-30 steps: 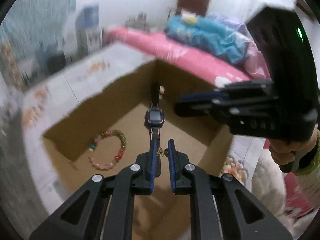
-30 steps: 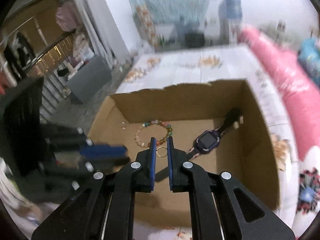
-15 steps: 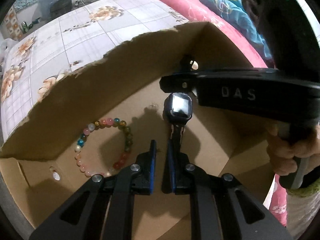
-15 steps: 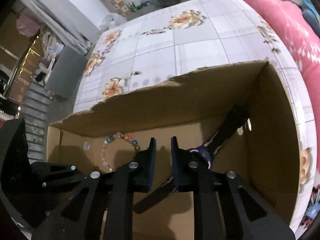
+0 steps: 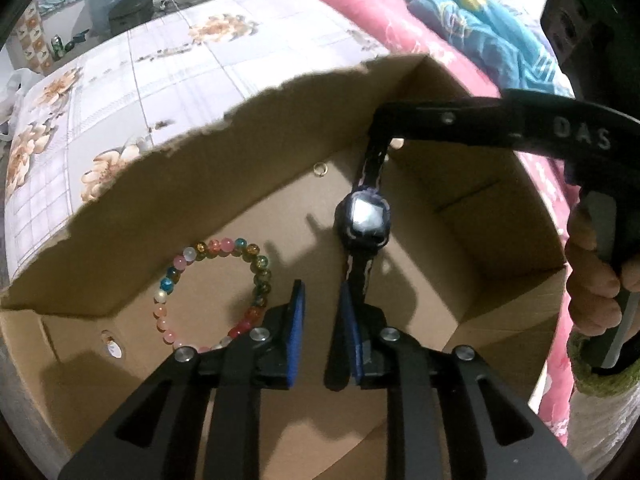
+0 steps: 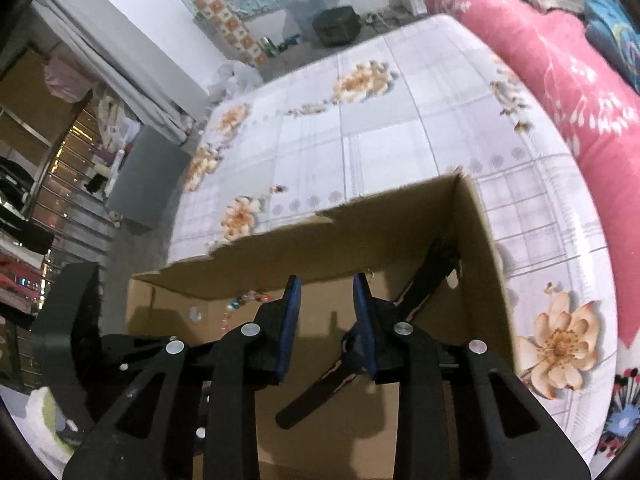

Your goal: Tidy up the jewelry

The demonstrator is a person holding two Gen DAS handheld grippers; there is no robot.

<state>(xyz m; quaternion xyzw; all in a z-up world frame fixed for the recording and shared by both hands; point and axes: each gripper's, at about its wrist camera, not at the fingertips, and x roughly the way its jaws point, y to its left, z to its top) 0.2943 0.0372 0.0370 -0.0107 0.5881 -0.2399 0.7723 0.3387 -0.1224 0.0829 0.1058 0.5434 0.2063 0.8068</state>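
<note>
My left gripper (image 5: 320, 300) and right gripper (image 6: 326, 292) are both opening, nothing between their blue pads. In the cardboard box (image 5: 224, 184) lie a bracelet (image 5: 212, 292) of pink, blue and amber beads, a dark watch (image 5: 364, 220) with a square face, and a small gold ring (image 5: 319, 168) by the far wall.

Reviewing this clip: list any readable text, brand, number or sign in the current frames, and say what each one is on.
"DAS": raised letters on the black arm of the right gripper, left wrist view; the first letter is soft and could be "O".
Watch screen: glare only, no digits readable.
Cans or bottles on the far floor: labels too small and blurred to read.
Cardboard box: no print visible.
</note>
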